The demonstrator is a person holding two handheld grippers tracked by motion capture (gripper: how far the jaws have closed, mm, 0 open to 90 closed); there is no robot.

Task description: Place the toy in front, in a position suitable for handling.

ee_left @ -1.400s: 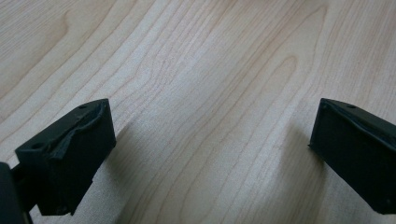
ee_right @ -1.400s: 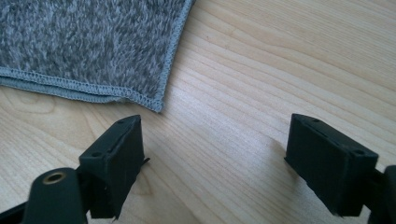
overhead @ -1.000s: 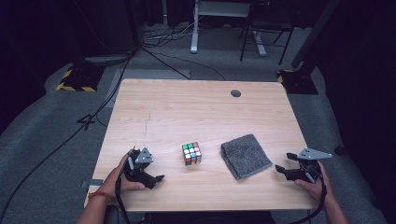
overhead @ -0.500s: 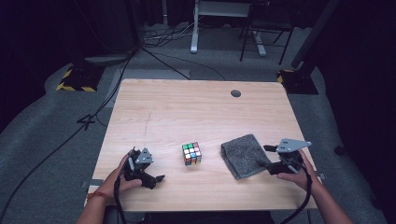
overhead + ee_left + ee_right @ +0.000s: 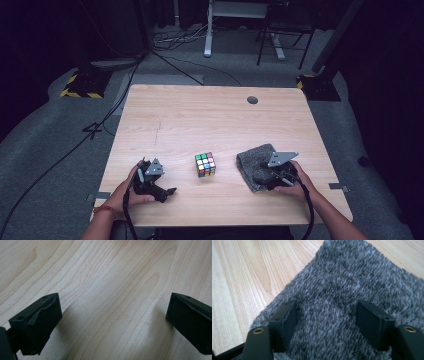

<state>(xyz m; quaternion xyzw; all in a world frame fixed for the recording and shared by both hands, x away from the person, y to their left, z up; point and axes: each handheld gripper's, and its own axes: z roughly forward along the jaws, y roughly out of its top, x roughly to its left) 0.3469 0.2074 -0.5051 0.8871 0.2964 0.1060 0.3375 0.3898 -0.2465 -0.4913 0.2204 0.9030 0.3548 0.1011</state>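
Leftmost, left tool (image 5: pixel 165 191) resting on bare tabletop (image 5: pixel 200 120), jaws spread wide. Midway, colored cube (image 5: pixel 205 164), seen from high view alone. Rightward, right tool (image 5: pixel 327 322) parted, pressed into fuzzy grey cloth (image 5: pixel 352 285), nothing clamped.

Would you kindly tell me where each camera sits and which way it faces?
High view: above the person's side, looking forward and down at the table; forearms, both grippers.
Left gripper view: on the left gripper, facing bare wood.
Right gripper view: on the right gripper, open fingers over the grey cloth.
Shared: cloth, high and right gripper views.
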